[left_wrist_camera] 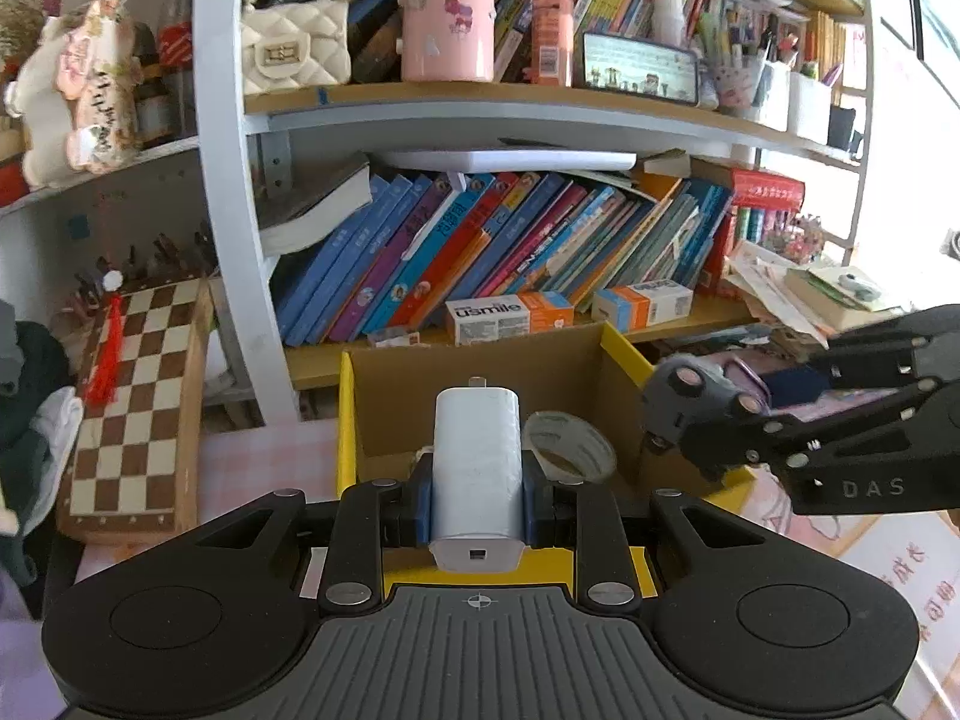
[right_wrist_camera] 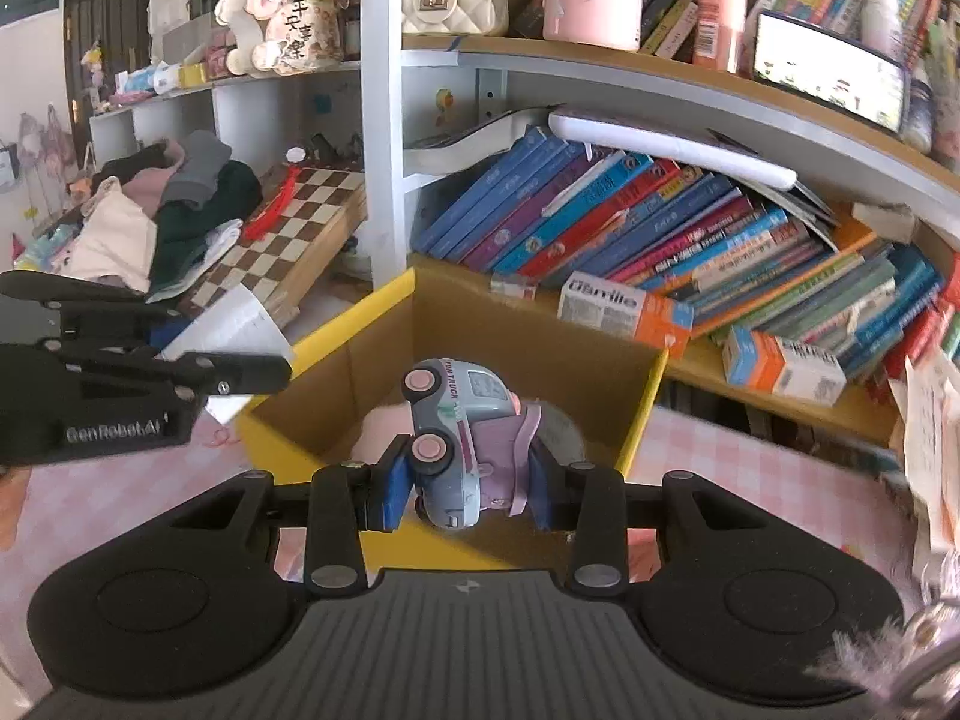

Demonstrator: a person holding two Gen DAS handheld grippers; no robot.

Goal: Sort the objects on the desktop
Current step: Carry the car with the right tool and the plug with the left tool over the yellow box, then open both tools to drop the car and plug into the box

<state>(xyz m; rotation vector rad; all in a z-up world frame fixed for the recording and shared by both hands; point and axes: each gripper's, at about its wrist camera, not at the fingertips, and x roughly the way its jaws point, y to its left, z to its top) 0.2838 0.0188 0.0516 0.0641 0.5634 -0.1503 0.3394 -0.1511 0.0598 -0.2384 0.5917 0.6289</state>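
My left gripper (left_wrist_camera: 477,498) is shut on a white charger block (left_wrist_camera: 477,456), held upright over the near edge of a yellow-rimmed cardboard box (left_wrist_camera: 347,420). A roll of clear tape (left_wrist_camera: 569,443) lies inside that box. My right gripper (right_wrist_camera: 462,480) is shut on a grey and purple toy truck (right_wrist_camera: 459,438) with pink wheels, tilted nose-down above the same cardboard box (right_wrist_camera: 645,414). In the left wrist view the right gripper (left_wrist_camera: 708,414) comes in from the right with the toy truck (left_wrist_camera: 690,390) over the box's right wall. The left gripper's arm (right_wrist_camera: 120,384) shows at the left of the right wrist view.
Behind the box a shelf holds leaning books (left_wrist_camera: 480,240) and toothpaste cartons (left_wrist_camera: 510,315). A folding chessboard (left_wrist_camera: 135,408) and a pile of clothes (right_wrist_camera: 174,210) lie to the left. Loose papers (left_wrist_camera: 810,294) are heaped at the right. The desk has a pink checked cover (right_wrist_camera: 750,480).
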